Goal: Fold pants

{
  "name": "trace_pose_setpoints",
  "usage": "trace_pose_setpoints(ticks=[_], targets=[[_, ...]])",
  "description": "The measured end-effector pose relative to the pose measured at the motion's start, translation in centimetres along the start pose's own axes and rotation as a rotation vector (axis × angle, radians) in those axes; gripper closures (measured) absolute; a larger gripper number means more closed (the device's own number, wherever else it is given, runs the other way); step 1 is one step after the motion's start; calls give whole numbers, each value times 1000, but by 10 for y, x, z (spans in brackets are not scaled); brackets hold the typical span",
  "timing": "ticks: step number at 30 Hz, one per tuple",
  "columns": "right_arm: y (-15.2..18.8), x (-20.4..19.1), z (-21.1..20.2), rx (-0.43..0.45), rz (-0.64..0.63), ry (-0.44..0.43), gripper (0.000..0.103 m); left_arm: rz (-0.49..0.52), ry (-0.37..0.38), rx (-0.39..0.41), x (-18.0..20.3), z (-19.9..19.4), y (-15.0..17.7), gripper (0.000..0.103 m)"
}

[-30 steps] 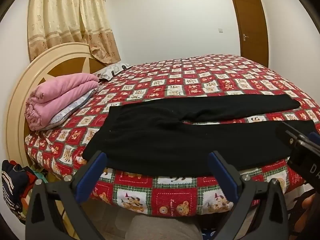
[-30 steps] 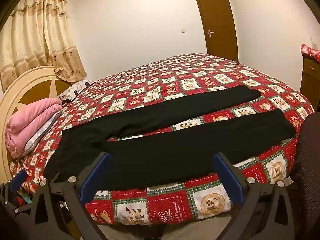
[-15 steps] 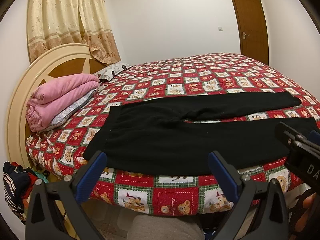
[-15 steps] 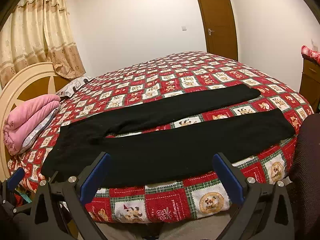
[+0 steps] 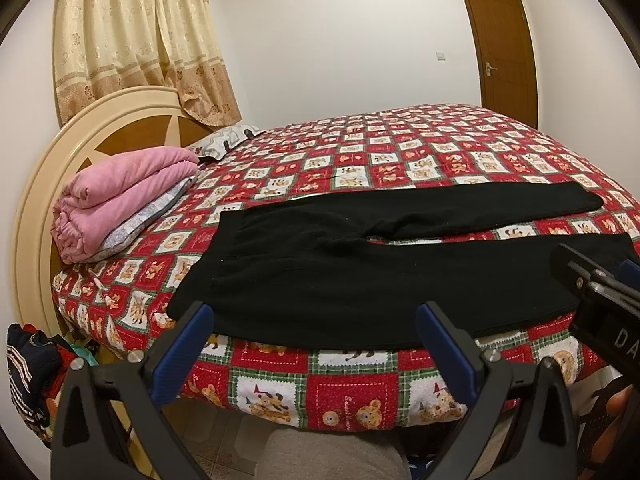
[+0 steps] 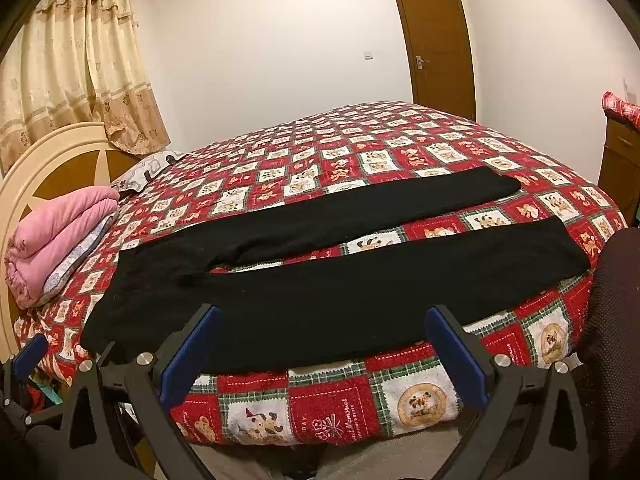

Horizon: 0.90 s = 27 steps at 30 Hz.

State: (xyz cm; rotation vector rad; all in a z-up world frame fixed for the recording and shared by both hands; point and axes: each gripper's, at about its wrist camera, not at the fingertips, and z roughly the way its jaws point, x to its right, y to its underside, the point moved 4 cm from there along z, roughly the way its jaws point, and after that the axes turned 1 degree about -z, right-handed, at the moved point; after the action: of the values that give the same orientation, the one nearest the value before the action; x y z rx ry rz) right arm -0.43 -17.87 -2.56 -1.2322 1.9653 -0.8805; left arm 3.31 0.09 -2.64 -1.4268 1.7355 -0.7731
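Observation:
Black pants point(image 5: 360, 276) lie flat on the bed near its front edge, waistband to the left, both legs stretched to the right and spread apart. They also show in the right wrist view point(image 6: 340, 280). My left gripper point(image 5: 314, 350) is open and empty, held just in front of the bed edge below the waist part. My right gripper point(image 6: 322, 354) is open and empty, in front of the near leg. The right gripper's body shows at the right in the left wrist view point(image 5: 596, 300).
The bed has a red patchwork quilt point(image 5: 400, 160) and a round cream headboard point(image 5: 44, 184). A folded pink blanket point(image 5: 116, 196) lies at the left by a pillow point(image 5: 224, 142). A brown door point(image 6: 436, 40) is at the back. A dresser point(image 6: 620, 160) stands right.
Both grippers have risen and tilted slightly, so the bed sits a little lower in view. The pants have not moved.

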Motion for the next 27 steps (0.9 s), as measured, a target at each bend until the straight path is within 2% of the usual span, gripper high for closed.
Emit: trace_pose_setpoints(ticks=[27], targets=[[2,-1,4,-17,-11,6,1,2,1,-10,-3,0,3,0]])
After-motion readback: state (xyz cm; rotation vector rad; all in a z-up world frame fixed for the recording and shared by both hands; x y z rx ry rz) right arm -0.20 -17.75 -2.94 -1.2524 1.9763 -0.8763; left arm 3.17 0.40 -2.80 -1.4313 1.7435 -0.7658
